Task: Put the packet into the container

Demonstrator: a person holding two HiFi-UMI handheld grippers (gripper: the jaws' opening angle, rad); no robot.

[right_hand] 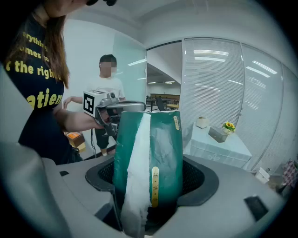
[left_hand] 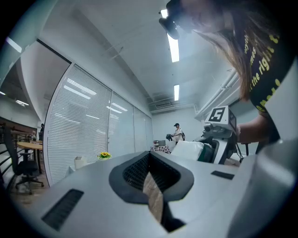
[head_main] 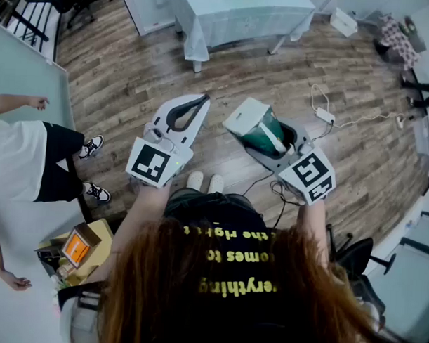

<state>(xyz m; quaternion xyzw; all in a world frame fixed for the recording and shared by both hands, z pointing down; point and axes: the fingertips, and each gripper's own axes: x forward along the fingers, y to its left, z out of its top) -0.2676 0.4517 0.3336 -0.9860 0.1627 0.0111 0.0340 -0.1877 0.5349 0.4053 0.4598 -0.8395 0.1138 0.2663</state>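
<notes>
1 green packet (right_hand: 153,139) clamped in right gripper (right_hand: 150,179), left gripper (left_hand: 150,162) closed

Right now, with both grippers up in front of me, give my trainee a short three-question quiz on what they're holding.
1. Which holds the green packet: A, the left gripper, or B, the right gripper?
2. True or false: something sits between the left gripper's jaws.
3. Fill in: a ___ strip runs down the packet.
Key: 1 B. 2 False. 3 White.
</notes>
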